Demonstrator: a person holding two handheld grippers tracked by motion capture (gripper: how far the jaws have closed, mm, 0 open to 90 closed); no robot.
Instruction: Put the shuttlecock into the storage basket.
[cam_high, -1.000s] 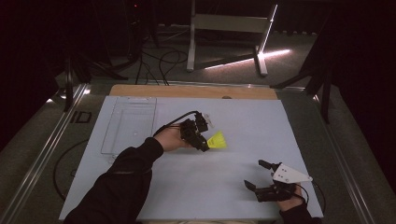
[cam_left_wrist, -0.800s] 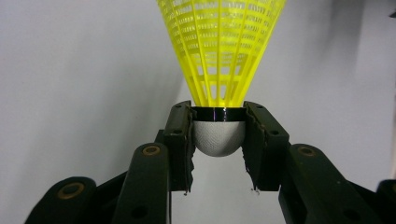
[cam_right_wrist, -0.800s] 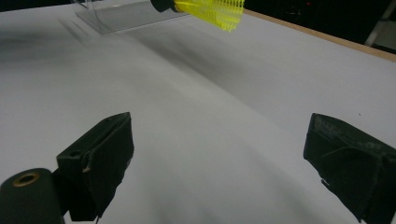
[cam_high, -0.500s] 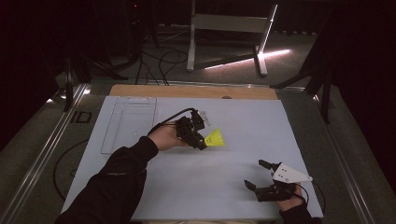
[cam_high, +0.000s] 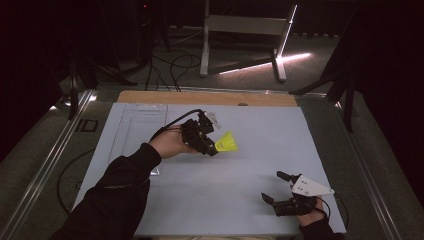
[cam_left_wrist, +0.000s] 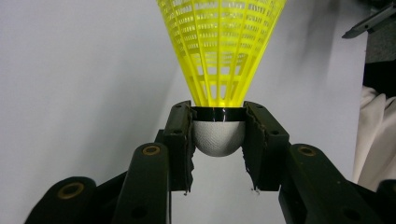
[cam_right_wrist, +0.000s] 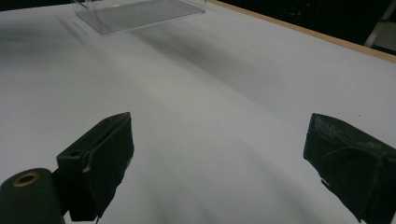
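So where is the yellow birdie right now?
The yellow birdie is near the middle of the white table in the high view, pinched by its white tip in the left tongs, right of the clear box.

Yellow mesh shuttlecock (cam_left_wrist: 221, 51), seemingly white cork, black band.

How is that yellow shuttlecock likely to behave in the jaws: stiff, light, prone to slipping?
The shuttlecock probably weighs very little, since its skirt is open mesh. The left gripper clamps only the rounded white cap, so it might pivot or slip. The thin ribs look bendable, likely deforming if squeezed.
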